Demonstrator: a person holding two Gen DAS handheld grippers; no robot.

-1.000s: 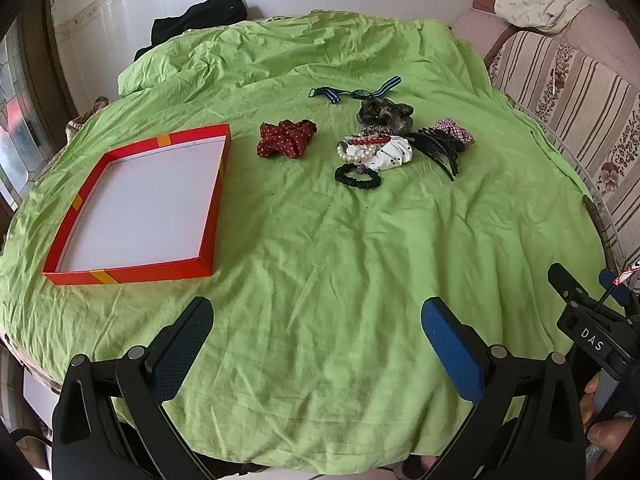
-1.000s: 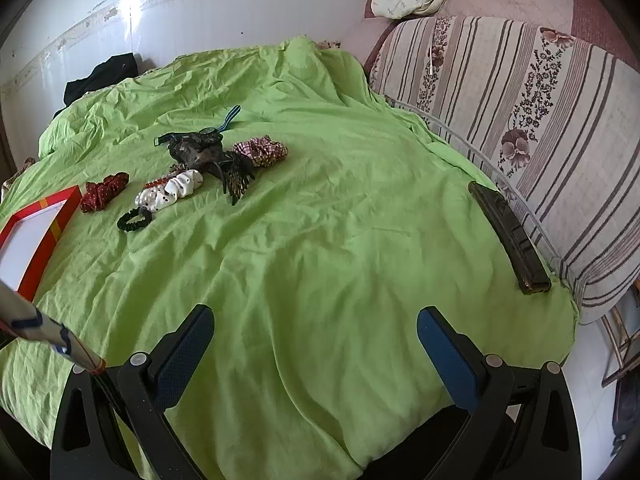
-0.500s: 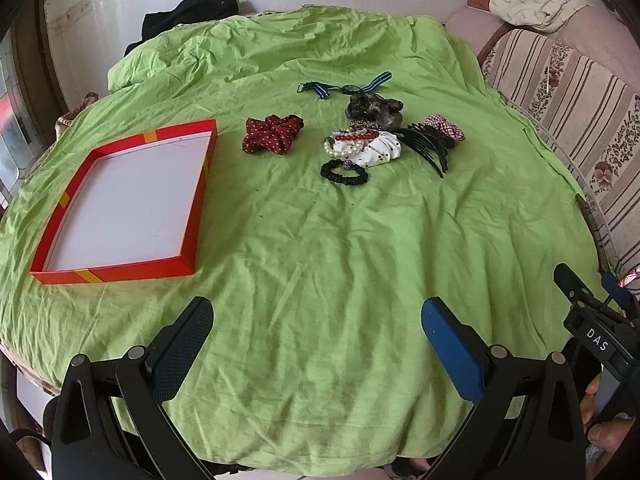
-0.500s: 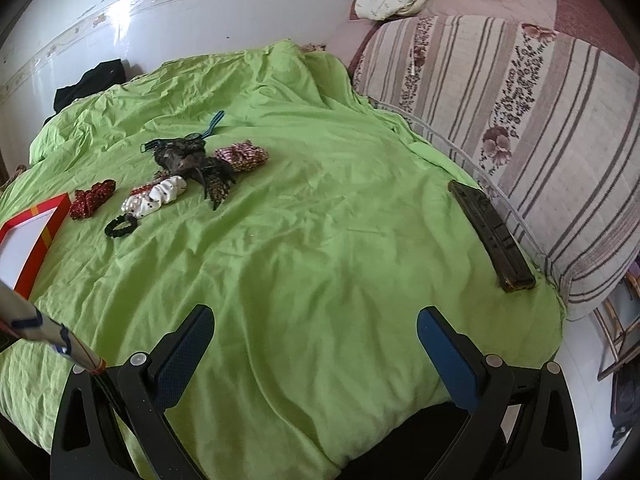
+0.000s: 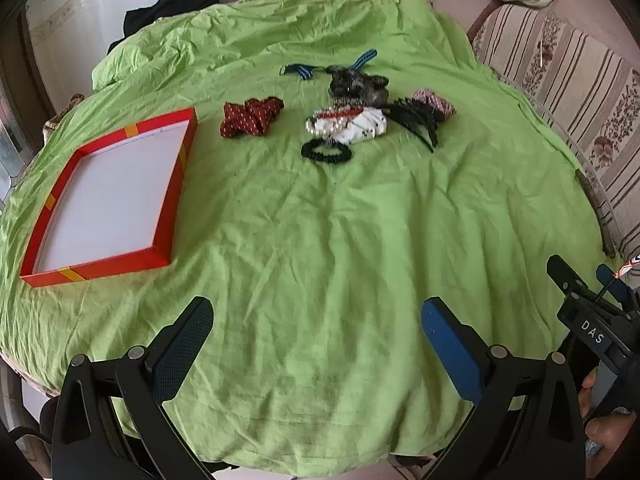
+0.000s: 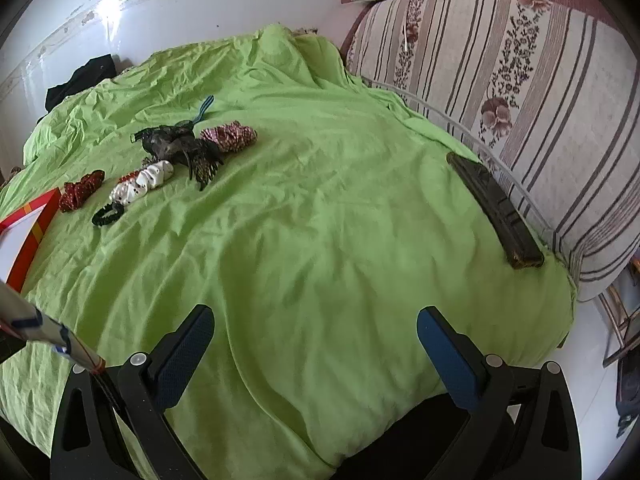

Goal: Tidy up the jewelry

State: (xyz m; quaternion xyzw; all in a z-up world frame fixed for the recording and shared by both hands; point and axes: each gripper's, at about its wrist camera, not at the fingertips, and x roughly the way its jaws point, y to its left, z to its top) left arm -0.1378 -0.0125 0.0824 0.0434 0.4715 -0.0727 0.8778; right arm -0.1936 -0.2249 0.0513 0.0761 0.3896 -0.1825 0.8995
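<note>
Green crumpled cloth [image 5: 320, 260] covers the table. Shallow red cardboard tray with white floor [image 5: 176, 184] holds nothing; dark red scrunchie [image 5: 250, 117], black hair tie [image 5: 326, 152] and the remaining clustered accessories lie beside it, unsorted. Left gripper [image 5: 316, 336] and right gripper [image 6: 316, 340] hover with jaws spread, empty. Work not begun.

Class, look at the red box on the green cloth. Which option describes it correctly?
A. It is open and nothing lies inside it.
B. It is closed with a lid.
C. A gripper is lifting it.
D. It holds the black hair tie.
A: the red box lies open with a bare white floor, while the black hair tie and the other pieces lie on the green cloth to its right, and both grippers are open and away from it.
</note>
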